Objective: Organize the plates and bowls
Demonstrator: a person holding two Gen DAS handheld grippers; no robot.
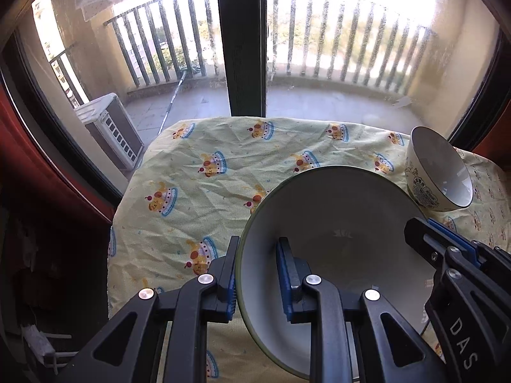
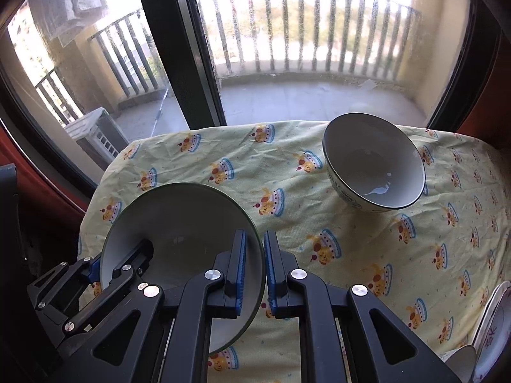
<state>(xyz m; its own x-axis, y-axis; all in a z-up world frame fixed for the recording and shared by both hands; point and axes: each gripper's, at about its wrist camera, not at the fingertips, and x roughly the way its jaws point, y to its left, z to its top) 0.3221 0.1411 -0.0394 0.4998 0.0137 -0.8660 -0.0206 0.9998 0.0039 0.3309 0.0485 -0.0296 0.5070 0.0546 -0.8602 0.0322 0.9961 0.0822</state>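
A wide green-rimmed bowl (image 1: 345, 223) is held by both grippers over the patterned cloth. My left gripper (image 1: 260, 274) straddles its left rim, one finger outside and one inside, closed on the wall. My right gripper (image 2: 255, 268) grips the bowl's (image 2: 179, 220) right rim the same way, and shows at right in the left wrist view (image 1: 447, 249). My left gripper shows at lower left in the right wrist view (image 2: 105, 271). A smaller patterned bowl (image 2: 373, 166) stands on the cloth at the back right; it also shows in the left wrist view (image 1: 440, 172).
The table is covered by a yellow cartoon-print cloth (image 2: 351, 255) and stands against a glass balcony door (image 1: 242, 41). Stacked plates (image 2: 491, 328) sit at the table's right front edge. An air-conditioner unit (image 1: 111, 127) stands outside at left.
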